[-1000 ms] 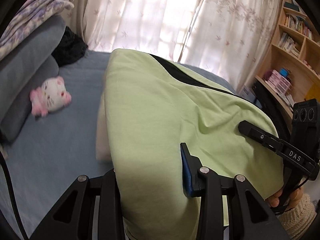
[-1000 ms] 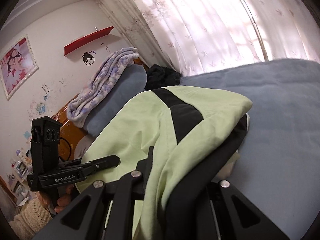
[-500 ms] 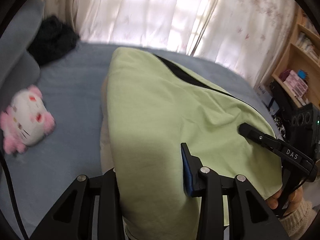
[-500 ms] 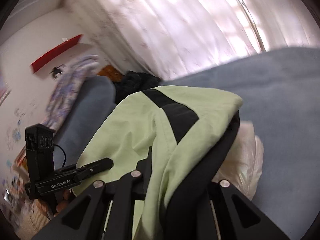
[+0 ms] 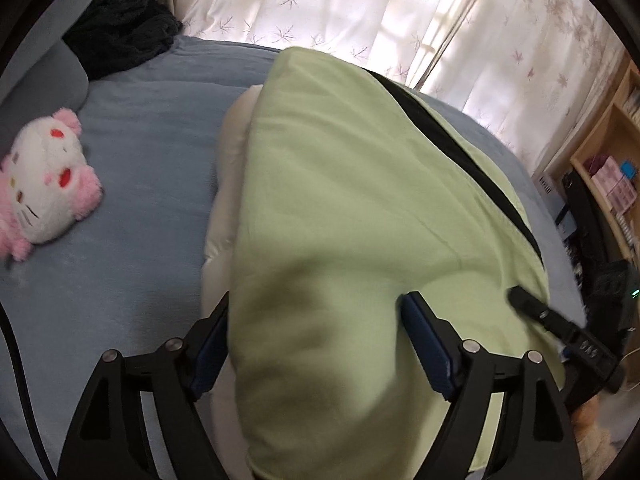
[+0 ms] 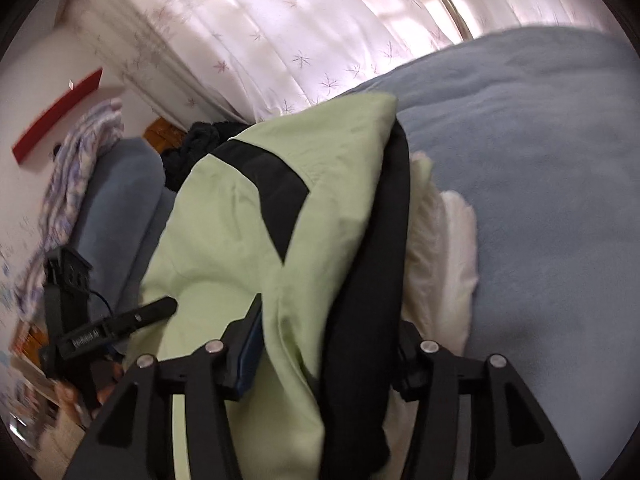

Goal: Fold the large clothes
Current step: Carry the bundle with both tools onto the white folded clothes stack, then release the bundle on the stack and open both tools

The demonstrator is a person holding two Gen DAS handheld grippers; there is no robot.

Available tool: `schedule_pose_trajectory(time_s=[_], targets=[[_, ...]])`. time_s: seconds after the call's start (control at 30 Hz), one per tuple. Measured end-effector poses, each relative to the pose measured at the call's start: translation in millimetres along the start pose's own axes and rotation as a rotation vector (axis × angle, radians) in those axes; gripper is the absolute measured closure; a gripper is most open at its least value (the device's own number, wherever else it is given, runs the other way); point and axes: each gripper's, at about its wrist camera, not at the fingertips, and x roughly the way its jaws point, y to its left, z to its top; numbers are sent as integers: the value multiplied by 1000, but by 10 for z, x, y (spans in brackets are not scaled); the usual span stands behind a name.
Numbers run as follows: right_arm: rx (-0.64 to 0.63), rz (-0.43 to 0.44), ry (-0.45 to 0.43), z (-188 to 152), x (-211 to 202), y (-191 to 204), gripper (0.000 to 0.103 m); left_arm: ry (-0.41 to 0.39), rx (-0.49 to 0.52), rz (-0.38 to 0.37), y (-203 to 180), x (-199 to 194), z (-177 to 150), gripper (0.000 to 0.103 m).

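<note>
Left tongs point(image 5: 316, 320): we find the jaws set fairly wide, with a thick fold of the green garment point(image 5: 360, 200) bulging between the blue pads; whether the pads truly pinch it, we cannot tell.
Right tongs point(image 6: 328, 344): we find green and black layers of the same garment point(image 6: 240, 220) packed between the fingers, filling the gap; we read this as a grip on the cloth.
Garment, position: we see it run forward from both tongs, draped over a white padded layer point(image 5: 224, 184) that shows past its left edge and, in the right view, its right edge point(image 6: 444, 240).
Black band point(image 5: 452, 140): we note it crossing the green cloth ahead of the left tongs, toward the right.
Blue bed cover point(image 5: 140, 152): we find it beneath everything, spreading to the left of the left tongs.
Plush toy point(image 5: 44, 176): we list it white and pink, well left of the left tongs.
Dark bundle point(image 5: 120, 32): far ahead, left.
Curtains point(image 5: 360, 12): farthest, behind the bed.
</note>
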Motion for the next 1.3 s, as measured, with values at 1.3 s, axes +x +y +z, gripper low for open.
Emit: schedule_pose_trajectory(time_s=[1.3], targets=[[-3,-317,62,365,330,362,34,-99,-35,431,-114,40,15,19]])
